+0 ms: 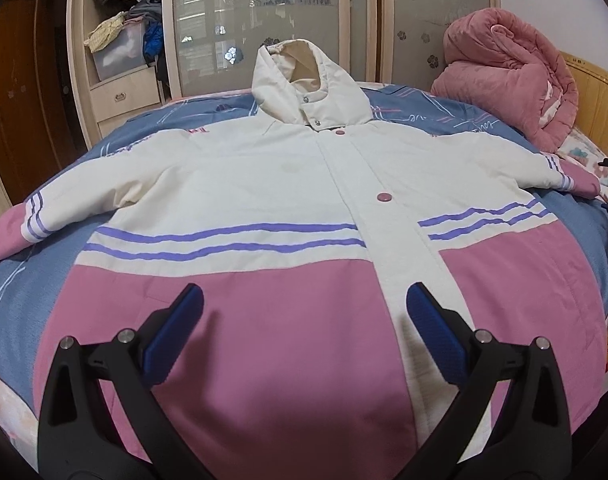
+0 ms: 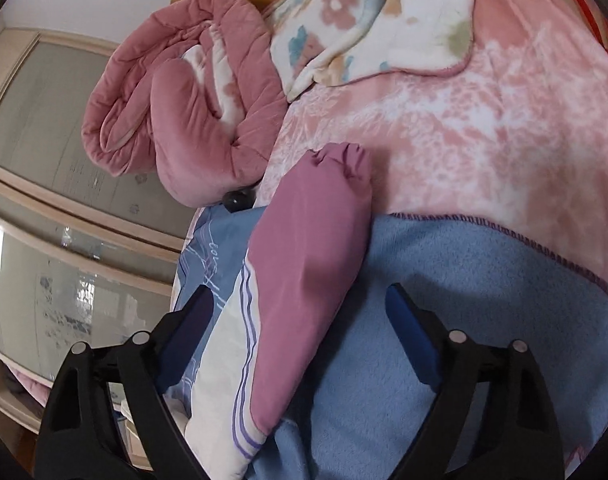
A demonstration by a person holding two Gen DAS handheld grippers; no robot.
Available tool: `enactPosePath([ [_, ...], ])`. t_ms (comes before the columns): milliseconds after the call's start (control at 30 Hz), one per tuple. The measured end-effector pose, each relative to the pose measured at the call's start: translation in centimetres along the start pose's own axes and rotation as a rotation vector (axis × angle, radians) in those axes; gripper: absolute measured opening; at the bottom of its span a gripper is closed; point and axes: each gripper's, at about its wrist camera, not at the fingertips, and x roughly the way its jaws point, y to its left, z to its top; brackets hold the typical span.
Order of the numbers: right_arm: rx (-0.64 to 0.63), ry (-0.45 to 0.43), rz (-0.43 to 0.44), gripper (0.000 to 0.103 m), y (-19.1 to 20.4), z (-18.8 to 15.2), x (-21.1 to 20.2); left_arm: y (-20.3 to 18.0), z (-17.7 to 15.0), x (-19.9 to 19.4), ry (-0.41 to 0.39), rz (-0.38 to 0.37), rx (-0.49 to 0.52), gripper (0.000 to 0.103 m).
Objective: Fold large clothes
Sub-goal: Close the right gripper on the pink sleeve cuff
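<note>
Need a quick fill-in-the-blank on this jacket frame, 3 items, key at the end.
1. The jacket lies spread out on the ____.
2. The left gripper hovers over the jacket's ____ lower half, jaws open.
3. The right gripper is open around the jacket's ____.

Missing words: bed; pink; sleeve

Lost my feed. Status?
Both grippers open: left over jacket hem, right over its sleeve. Jacket flat, unfolded. Pink quilt beyond cuff, not touching.

The jacket point(image 1: 295, 208) is lying flat on the bed point(image 1: 31, 288), hood at 12 o'clock; the quilt point(image 1: 508, 76) is sitting at 2 o'clock.
</note>
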Motion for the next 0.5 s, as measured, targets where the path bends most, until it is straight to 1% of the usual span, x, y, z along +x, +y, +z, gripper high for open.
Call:
enactPosePath([
  [33,0.005,0.007,0.003,0.082,-0.1,0.2,0.6,-0.1,0.0,0.0,-0.001,-0.001,0.0,0.101],
  [133,0.032,0.037,0.026,0.069,-0.7,0.7,2.6,-0.2,-0.2,0.0,0.003,-0.004,0.008,0.101],
  [167,0.036,0.039,0.017,0.067,-1.0,0.8,3.1,-0.1,-0.2,-0.1,0.001,-0.003,0.01,0.101],
  [200,0.038,0.034,0.004,0.061,-1.2,0.8,3.7,0.0,-0.2,-0.1,0.001,-0.003,0.008,0.101],
  [233,0.038,0.024,0.002,0.05,-1.4,0.8,3.9,0.0,-0.2,-0.2,0.003,-0.003,0.006,0.101],
  [267,0.039,0.004,0.005,0.041,-1.5,0.8,4.0,0.1,-0.2,-0.2,0.004,-0.002,0.002,0.101],
  [300,0.037,-0.006,0.016,0.023,-1.5,0.8,3.9,0.3,-0.3,-0.3,0.003,-0.002,-0.001,0.101],
  [333,0.033,-0.016,0.021,0.013,-1.4,0.7,3.8,0.4,-0.2,-0.4,0.0,0.0,-0.002,0.101],
  [433,-0.017,-0.07,0.019,0.008,-0.2,0.3,3.1,0.7,-0.1,-0.9,-0.012,0.003,-0.008,0.101],
  [500,-0.103,-0.132,0.02,0.007,2.1,-0.3,1.9,1.1,0.1,-1.3,-0.021,0.002,-0.016,0.101],
])
